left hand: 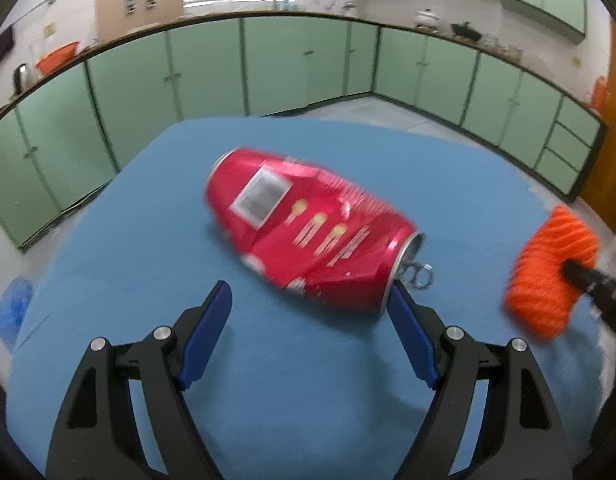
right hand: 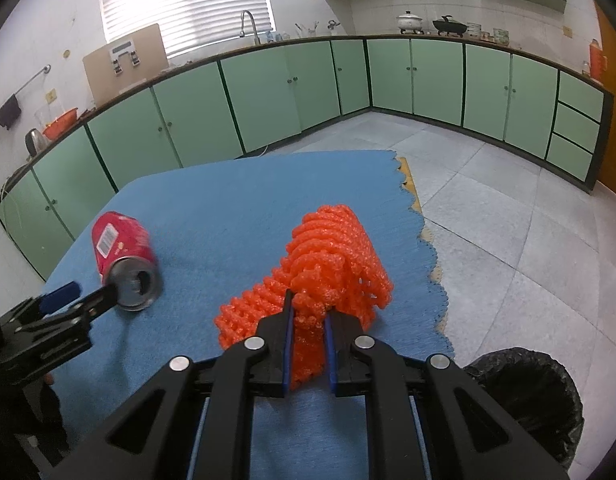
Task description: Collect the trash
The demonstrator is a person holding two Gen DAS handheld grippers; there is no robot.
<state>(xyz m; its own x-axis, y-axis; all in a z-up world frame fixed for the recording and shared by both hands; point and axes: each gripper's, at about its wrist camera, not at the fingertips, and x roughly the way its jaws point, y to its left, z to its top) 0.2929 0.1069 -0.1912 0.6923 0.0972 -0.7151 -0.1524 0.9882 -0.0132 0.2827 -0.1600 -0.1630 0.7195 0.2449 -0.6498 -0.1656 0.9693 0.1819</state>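
**Observer:** Where is the trash, and what has each gripper got?

**Operator:** My right gripper [right hand: 308, 312] is pinched narrow on an orange foam net sleeve [right hand: 328, 272], held over the blue mat [right hand: 227, 200]. My left gripper [left hand: 308, 308] stands wide and holds nothing. A dented red soda can [left hand: 308, 228] lies on its side on the mat just ahead of it.

**Observer:** How does the can lie to those jaws?

**Operator:** Its long axis runs slantwise, base far-left, opened top and pull tab [left hand: 422, 274] near-right, by the right finger's tip. I judge the left hand nearer, and it needs turning so the jaws straddle the can's sides. A black-lined bin [right hand: 528, 400] waits beside the mat, lower right.
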